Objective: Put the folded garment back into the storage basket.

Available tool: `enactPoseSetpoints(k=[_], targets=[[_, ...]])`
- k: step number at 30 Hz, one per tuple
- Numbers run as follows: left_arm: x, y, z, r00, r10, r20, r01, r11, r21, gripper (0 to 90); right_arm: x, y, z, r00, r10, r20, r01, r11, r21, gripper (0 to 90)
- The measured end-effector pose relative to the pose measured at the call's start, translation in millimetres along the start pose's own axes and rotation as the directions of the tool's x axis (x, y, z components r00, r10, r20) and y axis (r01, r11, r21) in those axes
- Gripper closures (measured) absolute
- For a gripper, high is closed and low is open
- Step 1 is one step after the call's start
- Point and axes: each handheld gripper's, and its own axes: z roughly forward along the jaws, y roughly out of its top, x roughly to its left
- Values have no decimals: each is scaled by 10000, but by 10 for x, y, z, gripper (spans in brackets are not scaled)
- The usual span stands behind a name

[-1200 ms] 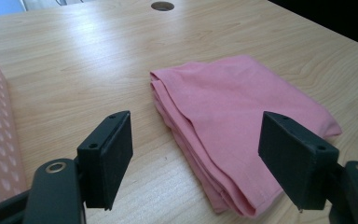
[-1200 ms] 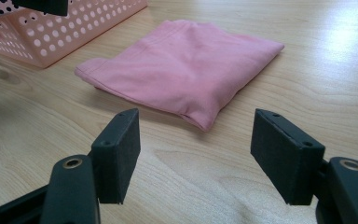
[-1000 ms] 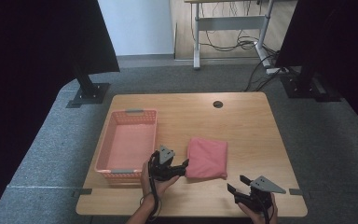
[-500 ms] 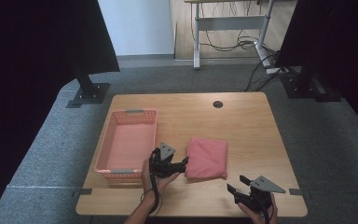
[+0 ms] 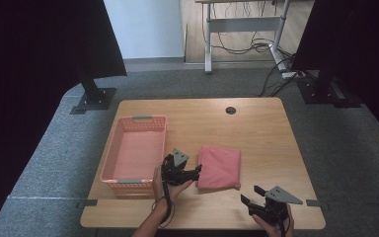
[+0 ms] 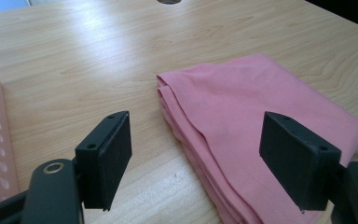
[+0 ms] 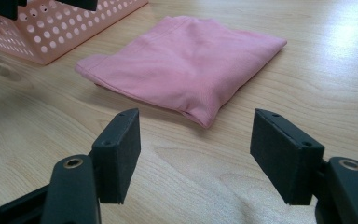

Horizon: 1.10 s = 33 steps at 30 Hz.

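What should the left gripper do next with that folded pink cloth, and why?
Probably ease the left gripper forward and close on the near edge of the folded pink cloth. Its jaws stand open straddling that edge, and the pink basket sits beside it.

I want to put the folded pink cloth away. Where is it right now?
In the high view the folded pink cloth lies on the table, right of the pink basket, with the open left gripper at its left edge.
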Motion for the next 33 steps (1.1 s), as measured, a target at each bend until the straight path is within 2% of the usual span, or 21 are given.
enactPoseSetpoints(k=[24,33], targets=[[-45,179,166,10000,88,-2,-88,9998,170,242,-21,-4,5,10000,33,-49,-33,10000,41,337],[-37,179,250,10000,29,-86,-26,9994,352,241,-30,-4,1,10000,40,-36,-40,10000,40,338]])
